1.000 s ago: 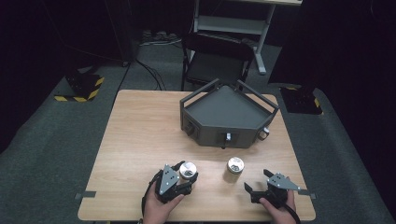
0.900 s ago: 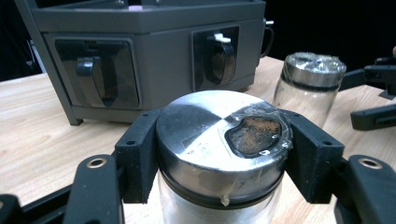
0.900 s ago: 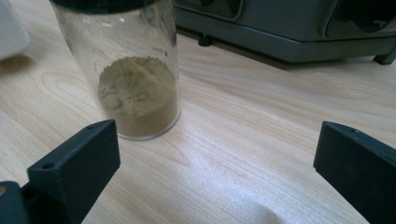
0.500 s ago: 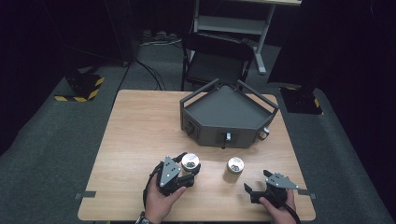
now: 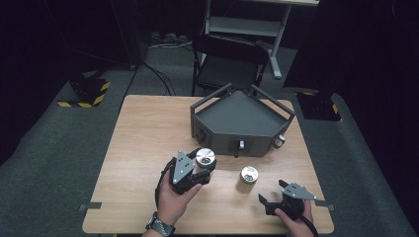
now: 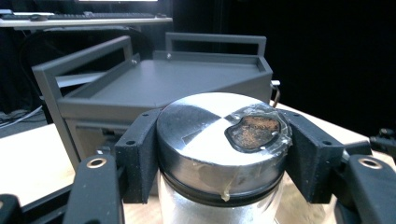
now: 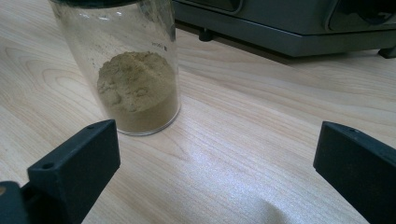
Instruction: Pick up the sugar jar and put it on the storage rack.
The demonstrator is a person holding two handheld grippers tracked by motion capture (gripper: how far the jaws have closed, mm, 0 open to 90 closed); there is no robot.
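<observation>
The high view looks forward and down from above the near edge of the worktop (image 5: 148,128), taking in its whole top, with the floor and a chair (image 5: 227,64) in the upper frame. The left gripper view sits very close behind a jar lid (image 6: 219,140), facing level toward the grey tray (image 6: 159,84), which the high view shows at centre (image 5: 242,118). The right gripper view lies low over the worktop, close to a glass jar (image 7: 130,70) at upper left; the high view shares it (image 5: 248,177).
</observation>
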